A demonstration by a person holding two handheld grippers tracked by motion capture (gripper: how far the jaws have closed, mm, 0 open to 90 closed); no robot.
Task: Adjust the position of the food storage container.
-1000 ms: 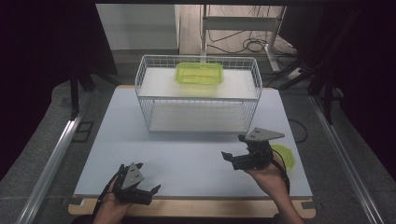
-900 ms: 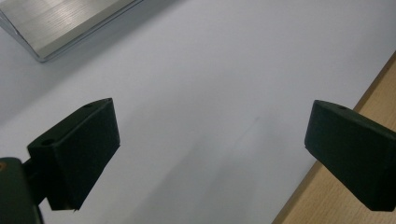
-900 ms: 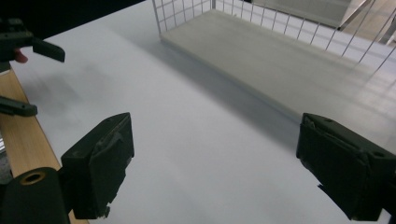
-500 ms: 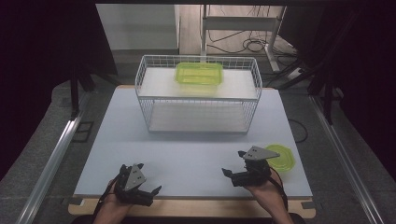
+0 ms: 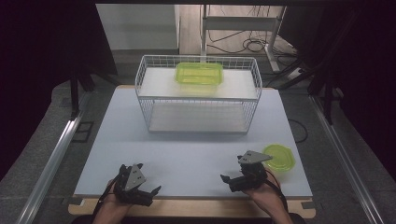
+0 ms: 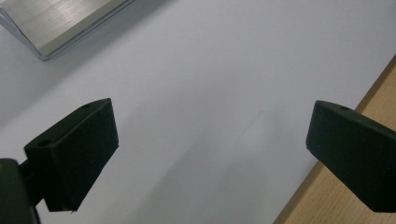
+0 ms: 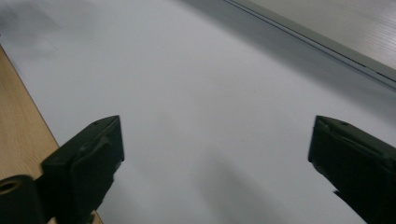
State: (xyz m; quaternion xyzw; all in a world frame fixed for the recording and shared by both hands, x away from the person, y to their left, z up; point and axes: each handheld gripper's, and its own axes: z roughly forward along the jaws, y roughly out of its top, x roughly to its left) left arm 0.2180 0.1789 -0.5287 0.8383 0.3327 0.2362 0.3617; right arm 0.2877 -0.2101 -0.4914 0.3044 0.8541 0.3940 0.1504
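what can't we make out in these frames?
- Green lid, high view: its near-left edge is hidden behind the right gripper.
- Green container, high view: seen through the wire basket; contents too small to tell.
- Both gripper views: bare white mat, so neither green item can be checked up close.

A white wire basket stands at the far middle of the pale table, its lower shelf bare. On its upper shelf lies a yellow-green rectangular container — set towards the back. Beyond the table, cables trail over the floor beside a metal frame. A wooden edge borders the near side.
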